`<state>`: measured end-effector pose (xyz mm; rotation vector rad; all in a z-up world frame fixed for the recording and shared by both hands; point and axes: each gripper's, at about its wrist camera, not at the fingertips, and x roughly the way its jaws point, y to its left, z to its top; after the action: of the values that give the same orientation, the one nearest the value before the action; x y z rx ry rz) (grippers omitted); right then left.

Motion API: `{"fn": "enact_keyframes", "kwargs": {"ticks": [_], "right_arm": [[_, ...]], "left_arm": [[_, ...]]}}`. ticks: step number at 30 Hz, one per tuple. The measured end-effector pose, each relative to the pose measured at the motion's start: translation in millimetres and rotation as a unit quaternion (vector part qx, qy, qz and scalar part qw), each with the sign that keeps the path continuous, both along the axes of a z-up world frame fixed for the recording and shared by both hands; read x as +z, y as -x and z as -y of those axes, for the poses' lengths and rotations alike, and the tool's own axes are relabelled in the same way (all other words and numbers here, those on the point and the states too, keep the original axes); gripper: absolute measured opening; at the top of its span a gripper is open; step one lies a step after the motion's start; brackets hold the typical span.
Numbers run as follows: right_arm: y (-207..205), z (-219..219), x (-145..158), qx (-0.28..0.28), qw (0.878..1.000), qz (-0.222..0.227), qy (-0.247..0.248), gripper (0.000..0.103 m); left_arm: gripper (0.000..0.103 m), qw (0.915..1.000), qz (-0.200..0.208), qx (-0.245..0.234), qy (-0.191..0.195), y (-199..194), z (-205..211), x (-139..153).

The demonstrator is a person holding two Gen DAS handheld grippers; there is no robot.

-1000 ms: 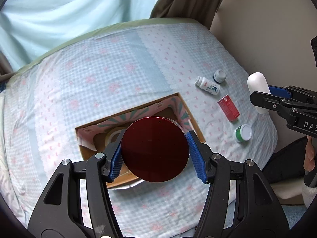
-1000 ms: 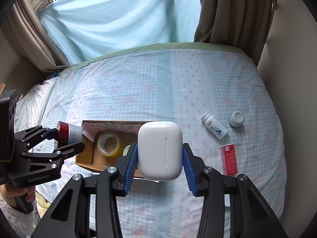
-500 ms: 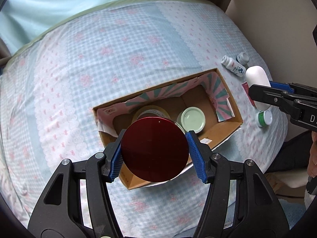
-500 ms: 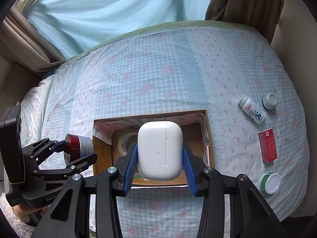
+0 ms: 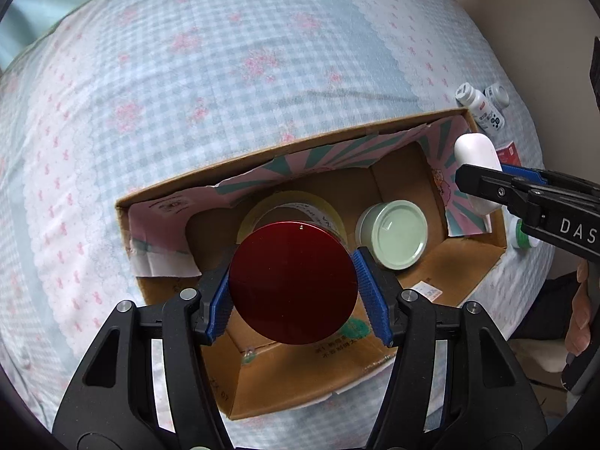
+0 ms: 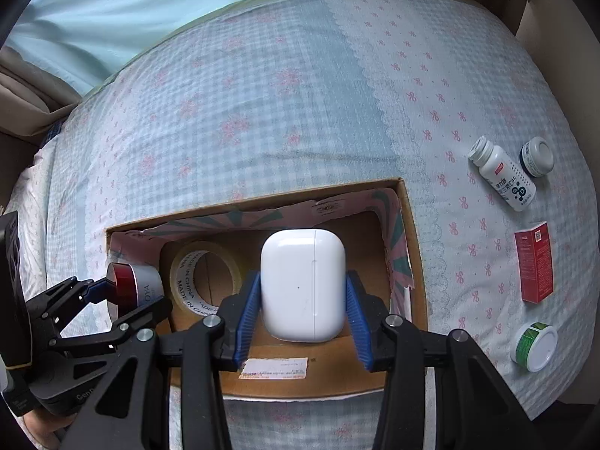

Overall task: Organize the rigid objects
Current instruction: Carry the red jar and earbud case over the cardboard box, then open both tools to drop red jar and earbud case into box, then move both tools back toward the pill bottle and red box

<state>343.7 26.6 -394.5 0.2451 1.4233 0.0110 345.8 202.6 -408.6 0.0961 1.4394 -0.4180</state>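
Now | my left gripper (image 5: 292,281) clamps the red-lidded jar (image 5: 292,281) over the cardboard box (image 5: 375,360) | my right gripper (image 6: 302,300) grips the white earbud case (image 6: 303,285) above it

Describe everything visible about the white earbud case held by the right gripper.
The white earbud case is a smooth, glossy, rounded plastic shell with a thin lid seam and a tiny dot on its face. It looks closed. The right gripper pinches it between blue ribbed pads, above the open cardboard box; nothing else touches it.
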Motion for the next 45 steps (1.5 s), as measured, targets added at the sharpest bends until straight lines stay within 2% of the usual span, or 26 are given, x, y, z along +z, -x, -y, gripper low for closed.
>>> {"fn": "enact_keyframes", "kwargs": {"ticks": [4, 9, 14, 18, 20, 21, 22, 24, 33, 40, 45], "right_arm": [[-7, 3, -27, -0.012, 1.0, -0.024, -0.004, 0.041], [-11, 8, -48, -0.026, 0.998, -0.049, -0.009, 0.041], [-13, 10, -60, -0.033, 0.998, -0.058, -0.017, 0.041], [-16, 11, -64, -0.042, 0.997, -0.057, -0.023, 0.041], [-17, 11, -65, -0.044, 0.997, -0.057, -0.029, 0.041], [-17, 12, -65, -0.046, 0.997, -0.055, -0.032, 0.043], [-16, 12, -64, -0.049, 0.997, -0.056, -0.035, 0.066], [-13, 13, -62, -0.056, 0.997, -0.048, -0.039, 0.103], [4, 10, -39, -0.055, 0.997, -0.017, -0.046, 0.103], [12, 3, -6, -0.043, 0.998, 0.009, -0.048, 0.103], [31, 2, 28, -0.016, 0.999, 0.018, -0.044, 0.103]], "left_arm": [[0.056, 0.9997, -0.01, -0.013, -0.016, 0, 9, -22], [0.056, 0.9992, -0.01, -0.019, -0.034, 1, 16, -36], [0.056, 0.9984, -0.011, -0.026, -0.048, 0, 19, -45], [0.058, 0.9985, 0.0, -0.024, -0.049, 0, 22, -41], [0.091, 0.9984, 0.011, -0.024, -0.049, 0, 24, -33], [0.103, 0.9983, 0.023, -0.022, -0.049, 0, 24, -27], [0.103, 0.9982, 0.031, -0.022, -0.046, 0, 25, -22], [0.103, 0.9983, 0.03, -0.023, -0.045, 1, 26, -18], [0.103, 0.9981, 0.038, -0.011, -0.046, 14, 17, 2], [0.103, 0.9964, 0.07, 0.0, -0.047, 32, 4, 44], [0.103, 0.9956, 0.083, 0.018, -0.038, 59, -10, 76]]}}
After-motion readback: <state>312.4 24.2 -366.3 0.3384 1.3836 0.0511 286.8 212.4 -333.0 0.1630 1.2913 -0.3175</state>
